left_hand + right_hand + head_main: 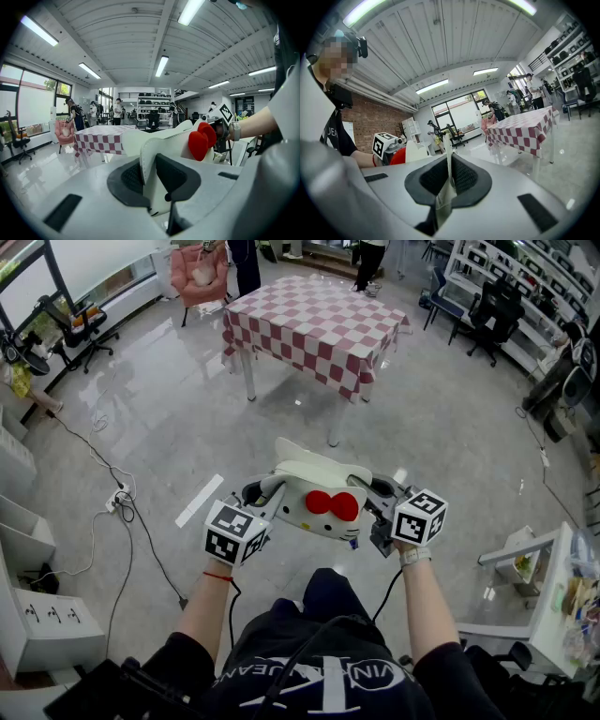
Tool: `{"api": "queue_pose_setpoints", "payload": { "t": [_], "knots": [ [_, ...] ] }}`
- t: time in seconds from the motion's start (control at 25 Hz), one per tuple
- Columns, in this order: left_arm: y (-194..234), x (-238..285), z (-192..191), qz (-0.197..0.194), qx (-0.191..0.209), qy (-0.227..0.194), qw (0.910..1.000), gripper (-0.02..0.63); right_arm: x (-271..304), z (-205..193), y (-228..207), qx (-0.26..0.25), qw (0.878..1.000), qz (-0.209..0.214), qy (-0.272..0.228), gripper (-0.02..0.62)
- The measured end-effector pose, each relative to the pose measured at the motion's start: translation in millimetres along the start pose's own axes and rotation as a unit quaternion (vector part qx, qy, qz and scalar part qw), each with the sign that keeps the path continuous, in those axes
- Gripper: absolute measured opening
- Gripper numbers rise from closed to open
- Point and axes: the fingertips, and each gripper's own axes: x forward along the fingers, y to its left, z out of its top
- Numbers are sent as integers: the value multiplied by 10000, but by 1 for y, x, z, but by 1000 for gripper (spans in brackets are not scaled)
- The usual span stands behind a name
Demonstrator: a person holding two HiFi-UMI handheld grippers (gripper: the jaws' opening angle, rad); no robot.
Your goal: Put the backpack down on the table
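The white backpack with its red bow hangs between both grippers above the floor, near the person and well apart from the checked table on the far side. The left gripper is clamped on a thick white edge of the backpack. The right gripper pinches a thin edge of it.

So there's one white cat-face backpack with a red bow. Two grey marker-cube grippers: left gripper, right gripper. Also one red-and-white checked table and one pink armchair.
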Motion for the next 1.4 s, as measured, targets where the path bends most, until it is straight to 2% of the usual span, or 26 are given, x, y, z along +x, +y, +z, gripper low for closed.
{"api": "queue_pose_setpoints", "payload": {
  "t": [0.36, 0.88, 1.16, 1.4],
  "knots": [
    [49, 50, 7, -18, -23, 128, 9999, 63, 42, 12, -54, 103, 9999, -12, 98, 11],
    [141, 141, 33, 180, -253, 341, 9989, 63, 124, 57, -159, 48, 9991, 336, 239, 11],
    [170, 195, 46, 186, -227, 394, 9988, 63, 145, 74, -215, 83, 9989, 353, 309, 11],
    [190, 225, 52, 207, -320, 362, 9986, 63, 161, 86, -246, -29, 9985, 352, 406, 11]
  ]
}}
